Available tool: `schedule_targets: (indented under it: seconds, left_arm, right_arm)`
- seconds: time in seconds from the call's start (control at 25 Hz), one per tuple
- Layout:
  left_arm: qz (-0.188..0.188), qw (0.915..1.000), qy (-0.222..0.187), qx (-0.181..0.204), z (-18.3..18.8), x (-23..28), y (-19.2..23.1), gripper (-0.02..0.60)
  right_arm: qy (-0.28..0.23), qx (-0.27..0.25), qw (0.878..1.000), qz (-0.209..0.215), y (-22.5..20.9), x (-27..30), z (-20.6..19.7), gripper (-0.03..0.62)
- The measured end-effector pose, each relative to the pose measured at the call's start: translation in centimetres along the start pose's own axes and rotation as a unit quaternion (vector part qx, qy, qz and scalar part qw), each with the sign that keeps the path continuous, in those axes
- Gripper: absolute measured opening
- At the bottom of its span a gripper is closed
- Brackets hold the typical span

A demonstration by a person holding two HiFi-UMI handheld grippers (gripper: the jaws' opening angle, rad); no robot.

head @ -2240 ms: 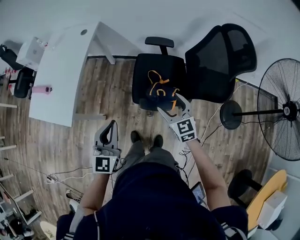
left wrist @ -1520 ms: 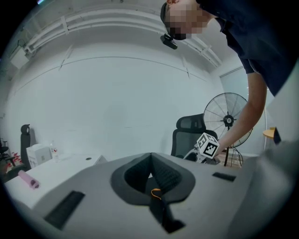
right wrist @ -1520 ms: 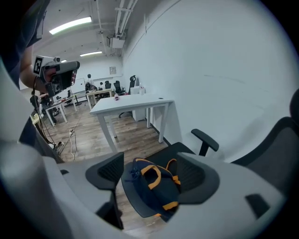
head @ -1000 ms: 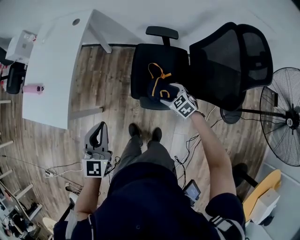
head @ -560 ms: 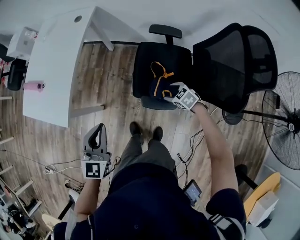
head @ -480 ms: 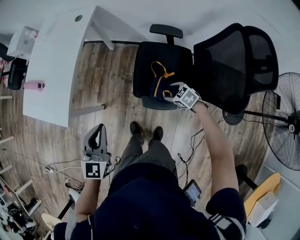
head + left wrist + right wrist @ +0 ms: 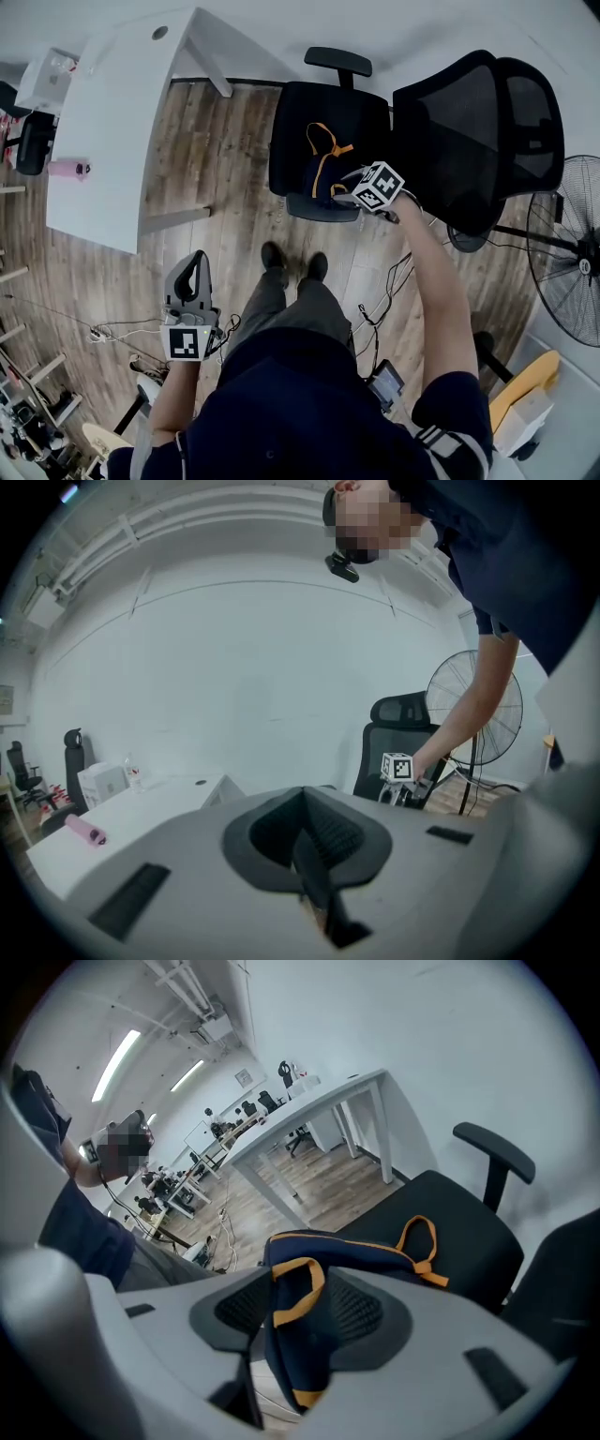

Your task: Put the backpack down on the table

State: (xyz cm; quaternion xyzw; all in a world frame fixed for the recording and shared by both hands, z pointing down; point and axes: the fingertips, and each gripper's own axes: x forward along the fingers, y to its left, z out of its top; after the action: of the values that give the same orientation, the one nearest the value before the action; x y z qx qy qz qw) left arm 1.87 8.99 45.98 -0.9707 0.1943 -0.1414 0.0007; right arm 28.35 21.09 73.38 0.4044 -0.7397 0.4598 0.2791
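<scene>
The navy backpack [image 7: 323, 1246] lies on the office chair seat [image 7: 314, 117]. A fold with its orange-trimmed strap [image 7: 298, 1290] sits between our right gripper's [image 7: 347, 192] jaws, which have just been closing on it. With only loose cloth pinched, it may slip out once we lift. Our left gripper's [image 7: 312, 878] jaws are together, empty.

Top: we are wearing a dark navy short-sleeved top [image 7: 309, 403].
Sleeve: white stripes are edging our right sleeve cuff [image 7: 452, 448].
Trousers: we are wearing grey trousers [image 7: 286, 305].
Shoes: we are wearing dark shoes [image 7: 272, 255].
Head: we are wearing a small black camera [image 7: 343, 564].
Left gripper [image 7: 302, 799]: a pale grey shell is carrying black ribbed pads [image 7: 330, 832] and a black-and-white square marker [image 7: 187, 342].
Right gripper [image 7: 300, 1312]: the same grey shell is bearing a white marker cube [image 7: 380, 185].
</scene>
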Motion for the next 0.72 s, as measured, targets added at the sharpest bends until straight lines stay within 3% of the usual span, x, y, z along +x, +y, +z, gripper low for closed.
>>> schedule_targets:
  seconds: [0.48,0.72]
  left_arm:
    - [0.001,1.0000,0.004,-0.001,-0.3,0.3,-0.1,0.005]
    - [0.003,0.9999,0.010,-0.003,-0.4,0.0,0.0,0.005]
  right_arm:
    - [0.012,0.012,0.999,0.029,0.8,0.6,-1.2,0.114]
    - [-0.013,0.047,0.998,0.032,-0.5,-0.9,-0.8,0.124]
